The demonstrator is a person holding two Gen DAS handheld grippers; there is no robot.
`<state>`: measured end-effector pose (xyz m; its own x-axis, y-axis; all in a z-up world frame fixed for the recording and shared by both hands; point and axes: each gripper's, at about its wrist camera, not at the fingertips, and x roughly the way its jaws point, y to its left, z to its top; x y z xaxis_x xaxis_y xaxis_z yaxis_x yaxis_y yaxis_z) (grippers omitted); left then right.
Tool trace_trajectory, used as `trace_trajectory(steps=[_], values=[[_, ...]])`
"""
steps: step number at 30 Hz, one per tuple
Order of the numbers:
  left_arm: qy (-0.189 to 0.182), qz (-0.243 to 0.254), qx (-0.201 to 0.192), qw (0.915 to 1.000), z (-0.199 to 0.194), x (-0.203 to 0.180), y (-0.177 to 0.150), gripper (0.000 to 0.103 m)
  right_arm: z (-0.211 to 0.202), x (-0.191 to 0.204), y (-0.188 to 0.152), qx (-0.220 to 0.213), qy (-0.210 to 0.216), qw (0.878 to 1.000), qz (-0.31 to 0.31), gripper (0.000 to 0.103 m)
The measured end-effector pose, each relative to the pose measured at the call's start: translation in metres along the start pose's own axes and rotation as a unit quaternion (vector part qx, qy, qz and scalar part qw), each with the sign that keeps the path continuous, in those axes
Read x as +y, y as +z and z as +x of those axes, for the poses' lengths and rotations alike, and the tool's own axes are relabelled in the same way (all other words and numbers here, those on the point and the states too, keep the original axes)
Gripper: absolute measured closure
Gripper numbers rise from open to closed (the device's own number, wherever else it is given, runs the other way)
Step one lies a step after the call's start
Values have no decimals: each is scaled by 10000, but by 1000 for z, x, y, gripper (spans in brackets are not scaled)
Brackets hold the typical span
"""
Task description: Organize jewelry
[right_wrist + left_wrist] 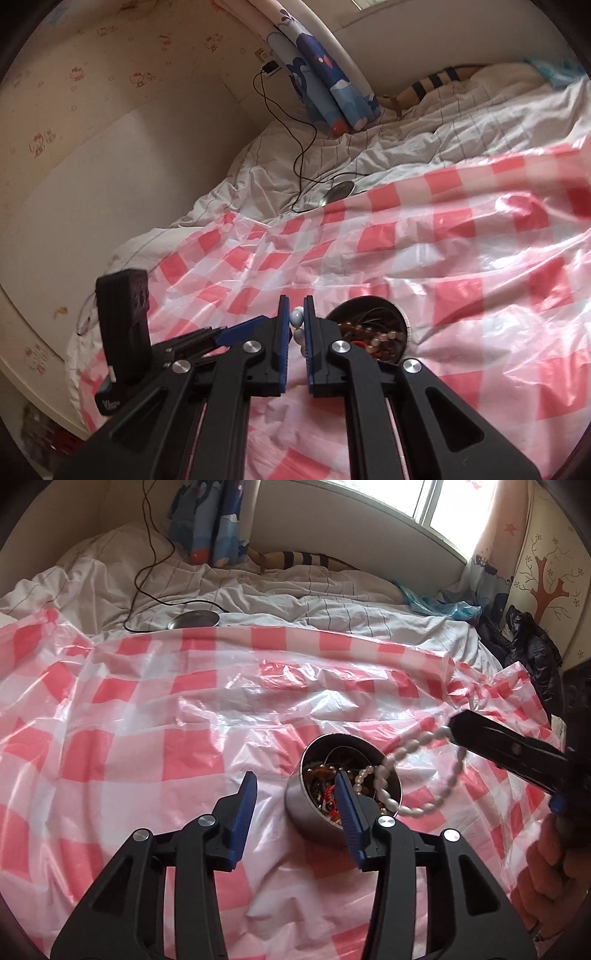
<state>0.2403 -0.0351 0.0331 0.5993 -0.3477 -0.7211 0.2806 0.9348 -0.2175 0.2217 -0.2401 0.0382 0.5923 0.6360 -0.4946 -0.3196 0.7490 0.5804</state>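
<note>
Clamped in the right gripper [456, 722], a white bead bracelet [417, 771] is held at centre right above the metal tin [314, 812] of jewelry. The left gripper [295, 786] is half open, empty. Lifting should be slow so tangled strands are not dragged out.

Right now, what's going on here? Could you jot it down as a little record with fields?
surface: pink checked plastic sheet over a bed
tin: round metal, open, full of mixed jewelry
bracelet: white beads, one end hanging into the tin
right gripper: shut on the bracelet
left gripper: open, nothing between its fingers, beside the tin
lid: round metal, lying at the sheet's far edge
</note>
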Motion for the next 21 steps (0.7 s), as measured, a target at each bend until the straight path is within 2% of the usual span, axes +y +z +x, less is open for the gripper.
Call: trace_trajectory(steps=[1, 3, 4, 5, 7, 9, 11, 12, 13, 16, 19, 21], values=[[2, -10, 14, 10000, -7, 2, -5, 60, 13, -4, -1, 131, -138, 9998, 24, 95], [32, -44, 54, 10000, -17, 7, -14, 58, 38, -9, -5, 467, -829, 9952, -208, 91], [40, -77, 50, 10000, -23, 9, -19, 57, 49, -15, -8, 633, -1181, 9905, -298, 78], [74, -106, 34, 9999, -29, 9, -25, 56, 52, -20, -10, 676, -1479, 9862, -322, 73], [139, -92, 20, 9999, -41, 8, -39, 49, 40, -23, -15, 545, -1571, 9857, -262, 71], [241, -60, 2, 9997, -52, 4, -54, 46, 17, -14, -24, 314, -1689, 9844, -391, 69], [274, -111, 11, 9996, -61, 0, -68, 43, -8, 1, -41, 196, -1846, 9804, -654, 59], [349, -150, 24, 9993, -64, -3, -75, 40, -19, 9, -53, 187, -1990, 9763, -832, 49], [467, -186, 20, 9987, -68, -6, -82, 33, -28, 19, -67, 233, -2164, 9703, -1055, 44], [934, -189, -141, 9953, -81, -18, -102, 17, -53, 42, -109, 386, -2547, 9547, -1488, 35], [1340, -161, -210, 9906, -88, -25, -121, 11, -76, 50, -145, 390, -2813, 9483, -1417, 25], [1418, -256, -210, 9893, -92, -25, -129, 10, -85, 52, -162, 359, -2952, 9443, -1411, 23]])
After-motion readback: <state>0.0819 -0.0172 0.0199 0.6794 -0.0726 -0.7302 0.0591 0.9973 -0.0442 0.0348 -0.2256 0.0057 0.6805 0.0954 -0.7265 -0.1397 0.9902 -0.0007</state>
